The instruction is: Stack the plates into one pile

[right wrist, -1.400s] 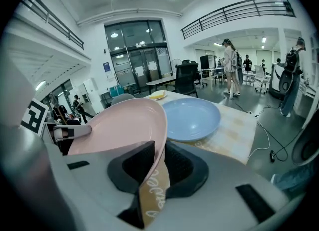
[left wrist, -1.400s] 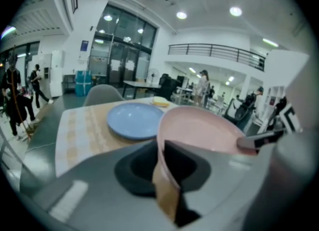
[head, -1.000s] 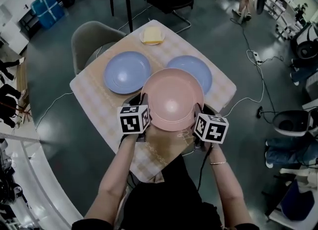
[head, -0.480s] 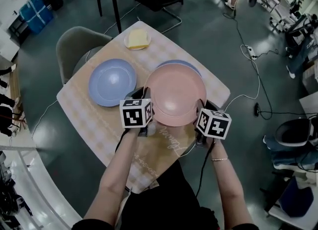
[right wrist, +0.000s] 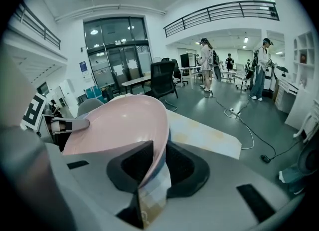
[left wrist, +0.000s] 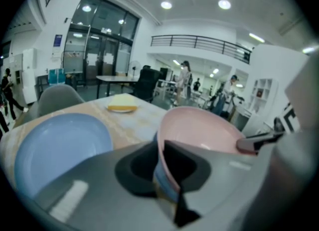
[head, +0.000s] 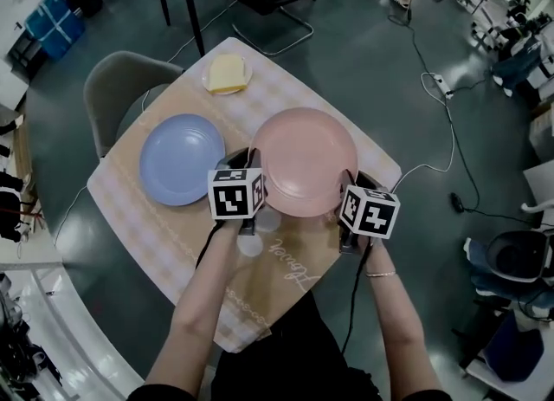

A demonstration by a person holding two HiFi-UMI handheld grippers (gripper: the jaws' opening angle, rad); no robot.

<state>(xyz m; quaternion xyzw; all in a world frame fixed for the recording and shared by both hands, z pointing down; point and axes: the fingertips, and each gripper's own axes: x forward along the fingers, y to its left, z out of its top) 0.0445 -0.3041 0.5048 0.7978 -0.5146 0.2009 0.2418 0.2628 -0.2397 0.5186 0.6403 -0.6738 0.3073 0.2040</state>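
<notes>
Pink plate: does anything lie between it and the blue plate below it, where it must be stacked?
Nothing visible does. The pink plate is directly over the blue plate, whose rim shows just under it in the left gripper view. The second blue plate and the small dish lie aside.

Glossy smooth pink plate (head: 303, 161), smooth blue plate (head: 182, 158), checked cloth tablecloth (head: 147, 222)
</notes>
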